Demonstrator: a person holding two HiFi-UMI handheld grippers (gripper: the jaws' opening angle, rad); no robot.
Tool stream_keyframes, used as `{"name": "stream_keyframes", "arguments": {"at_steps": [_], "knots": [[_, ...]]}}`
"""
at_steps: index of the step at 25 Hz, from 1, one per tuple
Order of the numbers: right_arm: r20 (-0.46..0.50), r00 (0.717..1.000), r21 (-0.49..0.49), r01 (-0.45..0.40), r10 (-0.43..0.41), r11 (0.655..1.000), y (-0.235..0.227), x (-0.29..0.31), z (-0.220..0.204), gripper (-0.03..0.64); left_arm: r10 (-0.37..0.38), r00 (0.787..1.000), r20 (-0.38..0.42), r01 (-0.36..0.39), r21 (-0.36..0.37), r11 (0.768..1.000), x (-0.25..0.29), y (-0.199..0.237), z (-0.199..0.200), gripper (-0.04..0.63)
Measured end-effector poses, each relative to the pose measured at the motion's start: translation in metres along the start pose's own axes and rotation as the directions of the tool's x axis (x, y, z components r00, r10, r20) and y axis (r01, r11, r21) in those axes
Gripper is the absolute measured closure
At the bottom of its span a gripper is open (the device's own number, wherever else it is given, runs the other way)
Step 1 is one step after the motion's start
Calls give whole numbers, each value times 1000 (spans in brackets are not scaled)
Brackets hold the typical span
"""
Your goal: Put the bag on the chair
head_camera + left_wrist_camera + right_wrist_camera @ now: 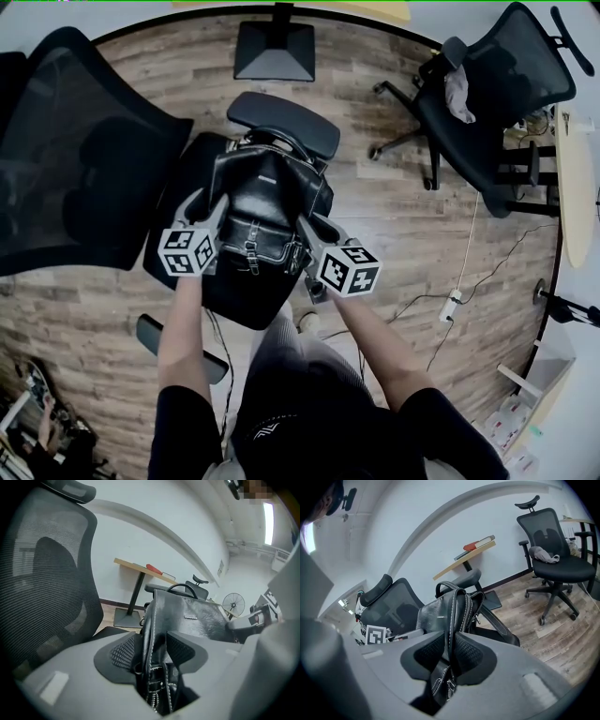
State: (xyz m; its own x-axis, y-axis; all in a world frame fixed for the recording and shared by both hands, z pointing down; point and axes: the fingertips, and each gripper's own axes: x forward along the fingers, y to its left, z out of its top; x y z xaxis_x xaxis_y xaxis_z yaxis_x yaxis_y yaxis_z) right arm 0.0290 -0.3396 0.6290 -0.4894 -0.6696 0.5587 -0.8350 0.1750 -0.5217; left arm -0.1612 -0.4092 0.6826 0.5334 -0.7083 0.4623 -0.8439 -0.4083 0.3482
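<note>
1. The bag point(267, 202), a black leather backpack, stands on the seat point(246, 307) of the nearer black mesh chair point(75, 150), between that chair's two armrests.
2. It is upright: its long axis runs top to bottom, with the carry handle point(445, 586) at the top and its base on the seat.
3. In the head view its buckled front panel faces the person, and its two narrow sides face outward, one to each gripper.
4. A shoulder strap point(499, 624) hangs off the back of the bag and trails down toward the seat.
5. The left gripper point(151, 644) has its jaws spread wide around the bag's left side seam. The stitched edge stands between the pads, close to the left one, and a clear gap shows on the other side, so there is no clamp.
6. The right gripper point(451, 645) has its jaws drawn narrow onto the bag's right side edge, both ribbed pads pressing the leather fold between them.
7. Both grippers angle downward from the person's forearms and sit low on the bag's sides.
8. A second office chair point(487, 94) stands well apart on the wooden floor point(403, 216), with a pale cloth point(459, 94) on its seat.
9. Behind the bag is a pedestal worktop point(461, 559) with a red book point(478, 543) lying on it.
</note>
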Motion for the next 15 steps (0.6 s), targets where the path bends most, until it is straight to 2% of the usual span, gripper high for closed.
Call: {"name": "stream_keyframes", "arguments": {"at_steps": [6,10,13,15], "knots": [[30,999,-27,28,-27,999,2,-10,9,529,67,998,14,-68,59,996,-18,0,10,383],[36,999,-38,33,-32,999,6,-18,11,529,97,995,26,-98,53,994,-33,-5,16,395],[42,999,-42,22,-20,999,11,-25,12,531,108,993,44,-110,36,993,-47,-13,24,433],[54,999,-49,10,-7,999,16,-32,14,551,124,991,51,-126,60,990,-57,-21,28,443]]}}
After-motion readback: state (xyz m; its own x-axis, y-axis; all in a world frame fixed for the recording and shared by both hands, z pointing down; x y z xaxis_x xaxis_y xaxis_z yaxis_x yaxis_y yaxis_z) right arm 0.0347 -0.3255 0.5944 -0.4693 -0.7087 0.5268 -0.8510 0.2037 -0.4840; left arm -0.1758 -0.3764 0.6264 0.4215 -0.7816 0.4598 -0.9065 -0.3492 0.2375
